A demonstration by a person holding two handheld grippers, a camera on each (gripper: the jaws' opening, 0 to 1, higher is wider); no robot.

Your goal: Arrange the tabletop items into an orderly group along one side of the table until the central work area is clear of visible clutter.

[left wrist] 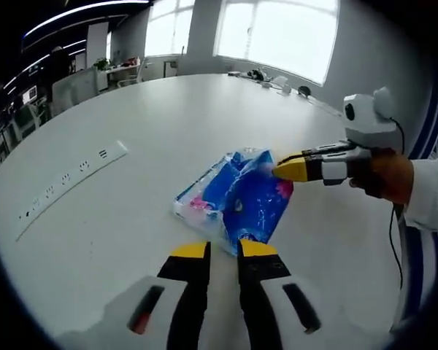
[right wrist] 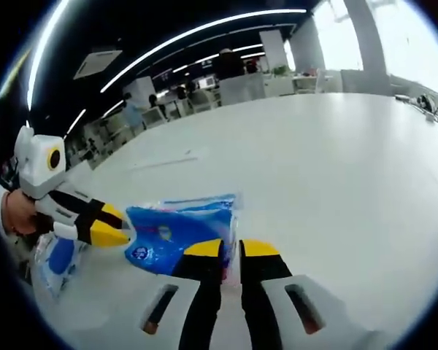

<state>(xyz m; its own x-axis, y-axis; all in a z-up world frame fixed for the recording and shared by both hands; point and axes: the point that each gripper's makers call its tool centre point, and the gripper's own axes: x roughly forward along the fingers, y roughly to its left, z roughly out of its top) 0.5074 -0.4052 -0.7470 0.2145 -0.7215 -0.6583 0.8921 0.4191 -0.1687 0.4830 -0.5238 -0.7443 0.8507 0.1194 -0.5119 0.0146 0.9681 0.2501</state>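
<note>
Left tongs (left wrist: 224,249) and right tongs (right wrist: 231,248) both clamped on blue packet (left wrist: 237,197), white table (left wrist: 131,219).

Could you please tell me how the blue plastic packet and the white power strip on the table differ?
The blue packet is crumpled, glossy and patterned; the power strip is plain white, long and rigid. The packet sits between the left gripper and the right gripper; the strip lies apart, untouched. Both rest on the white table.

A white power strip (left wrist: 71,179) lies on the table (left wrist: 204,117) (sockets facing up); bright windows (left wrist: 277,33) stand beyond.
</note>
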